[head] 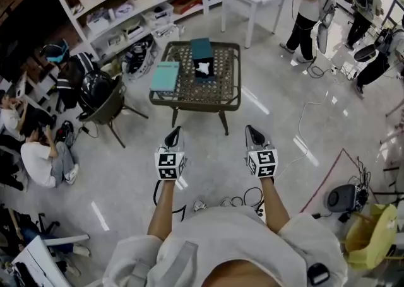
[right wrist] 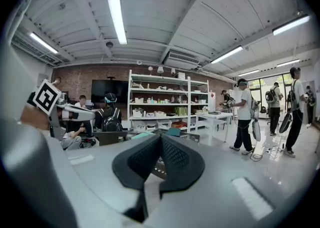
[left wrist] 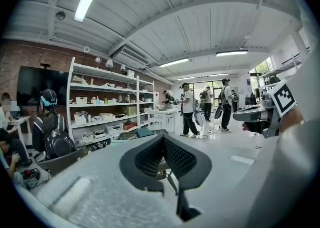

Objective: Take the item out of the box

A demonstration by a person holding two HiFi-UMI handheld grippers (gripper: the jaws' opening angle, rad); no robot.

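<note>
Wicker table [head: 222, 90], teal box [head: 202, 49], lid [head: 165, 76] beside

Left gripper [head: 173, 135] and right gripper [head: 254, 135] are out in front, side by side, well apart, each tipped slightly downward. Jaws pressed together on both, nothing between them.

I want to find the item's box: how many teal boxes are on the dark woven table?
2. A flat light-teal box lies at the left of the dark woven table; a darker teal box is at the back middle. None looks hidden.
</note>
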